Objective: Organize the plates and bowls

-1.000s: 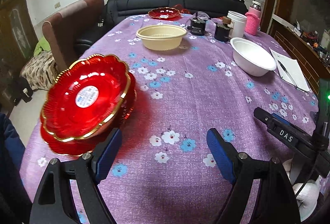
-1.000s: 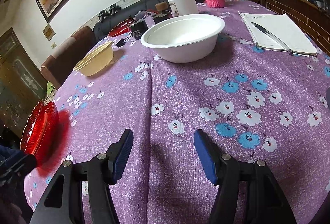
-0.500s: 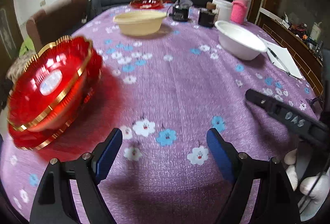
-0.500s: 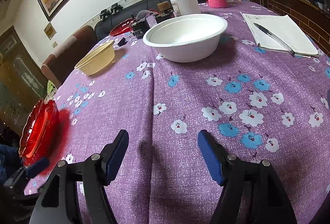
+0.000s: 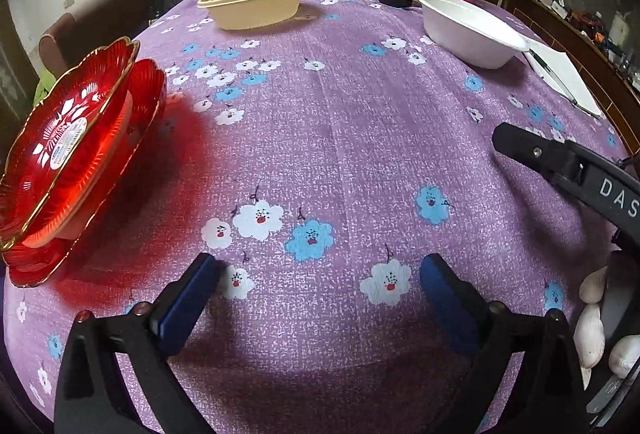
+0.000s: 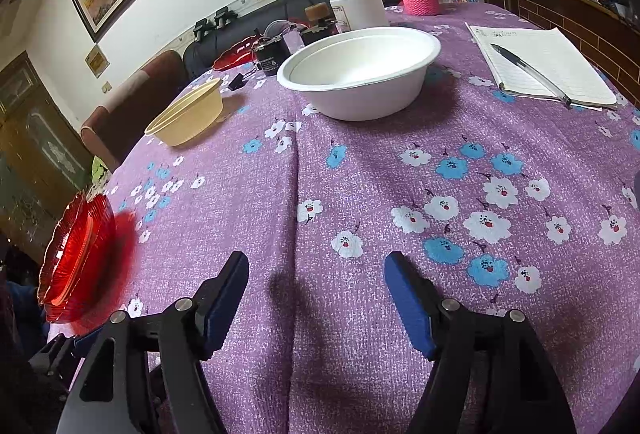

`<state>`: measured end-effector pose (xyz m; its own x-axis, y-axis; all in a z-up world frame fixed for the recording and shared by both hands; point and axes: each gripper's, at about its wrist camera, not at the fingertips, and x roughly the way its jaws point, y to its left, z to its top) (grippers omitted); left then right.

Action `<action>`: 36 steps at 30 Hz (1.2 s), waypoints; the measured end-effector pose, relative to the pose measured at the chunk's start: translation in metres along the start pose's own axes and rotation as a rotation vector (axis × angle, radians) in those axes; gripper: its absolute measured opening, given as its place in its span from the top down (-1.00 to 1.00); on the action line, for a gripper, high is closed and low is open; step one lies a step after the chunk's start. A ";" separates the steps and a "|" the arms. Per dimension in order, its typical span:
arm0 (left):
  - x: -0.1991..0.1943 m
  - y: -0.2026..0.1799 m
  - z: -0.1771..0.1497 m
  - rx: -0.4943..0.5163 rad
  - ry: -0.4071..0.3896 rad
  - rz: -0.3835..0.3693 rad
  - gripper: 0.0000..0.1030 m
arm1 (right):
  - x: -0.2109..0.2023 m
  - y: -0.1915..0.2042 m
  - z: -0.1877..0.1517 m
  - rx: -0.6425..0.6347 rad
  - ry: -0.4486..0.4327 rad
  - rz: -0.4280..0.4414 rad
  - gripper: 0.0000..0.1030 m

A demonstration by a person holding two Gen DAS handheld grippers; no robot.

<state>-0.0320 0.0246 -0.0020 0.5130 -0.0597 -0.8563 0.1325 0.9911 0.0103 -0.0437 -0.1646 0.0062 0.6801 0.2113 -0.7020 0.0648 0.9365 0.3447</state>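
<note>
Left wrist view: the left gripper [image 5: 318, 286] is gaping empty, jaws having just been opening; red plates [image 5: 76, 154] are stacked at left edge. Right wrist view: the right gripper [image 6: 316, 298] is hovering open, empty; aiming squarely at the white bowl's [image 6: 360, 74] rim, upper centre, seems best.
</note>
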 end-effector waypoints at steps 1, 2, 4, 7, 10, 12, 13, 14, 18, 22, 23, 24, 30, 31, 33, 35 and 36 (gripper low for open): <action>0.000 0.001 0.000 -0.001 0.000 -0.003 -0.98 | 0.000 0.000 0.000 0.000 0.000 0.000 -0.44; 0.000 0.001 -0.001 0.000 0.001 -0.002 -0.99 | 0.000 0.000 0.000 -0.001 0.000 -0.001 -0.44; 0.000 0.000 -0.002 0.000 0.004 0.003 -1.00 | 0.000 0.000 0.000 -0.004 0.000 -0.003 -0.45; 0.000 0.000 -0.001 -0.008 0.013 0.006 -1.00 | 0.000 0.000 0.000 -0.004 0.000 -0.003 -0.45; 0.001 -0.002 0.000 -0.015 0.022 0.017 -1.00 | 0.000 0.000 0.000 -0.003 0.000 -0.001 -0.46; 0.000 -0.002 -0.001 -0.012 0.021 0.012 -1.00 | 0.000 0.000 0.000 -0.003 0.001 0.003 -0.47; 0.000 -0.002 -0.002 -0.012 0.020 0.012 -1.00 | 0.000 0.000 0.000 -0.003 0.001 0.004 -0.48; -0.001 -0.002 -0.002 -0.011 0.019 0.012 -1.00 | 0.000 0.000 0.000 -0.002 0.000 0.003 -0.47; -0.004 -0.003 -0.005 -0.005 0.010 0.003 -1.00 | -0.004 -0.002 -0.001 0.012 -0.021 -0.032 -0.48; -0.003 -0.003 -0.006 -0.008 0.010 0.004 -1.00 | -0.005 -0.003 -0.001 0.016 -0.023 -0.038 -0.48; -0.003 -0.004 -0.006 -0.006 0.011 0.006 -1.00 | -0.004 -0.003 -0.001 0.015 -0.022 -0.039 -0.48; -0.002 -0.004 -0.005 -0.006 0.012 0.005 -1.00 | -0.005 -0.002 -0.001 0.009 -0.026 -0.042 -0.48; -0.002 -0.004 -0.004 -0.005 0.014 0.005 -1.00 | -0.039 0.020 0.001 -0.100 -0.178 -0.099 -0.48; -0.002 -0.004 -0.004 -0.005 0.014 0.005 -1.00 | -0.043 0.024 0.000 -0.114 -0.180 -0.089 -0.48; -0.002 -0.004 -0.004 -0.006 0.014 0.004 -1.00 | -0.050 0.029 -0.003 -0.124 -0.167 -0.063 -0.48; -0.002 -0.004 -0.004 -0.002 0.011 0.002 -1.00 | -0.056 0.031 -0.007 -0.133 -0.156 -0.055 -0.48; -0.001 -0.003 -0.004 0.001 0.008 -0.001 -1.00 | -0.060 0.032 -0.010 -0.141 -0.156 -0.053 -0.48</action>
<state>-0.0368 0.0218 -0.0030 0.5064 -0.0601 -0.8602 0.1338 0.9910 0.0095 -0.0897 -0.1447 0.0536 0.7838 0.1253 -0.6082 0.0083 0.9772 0.2121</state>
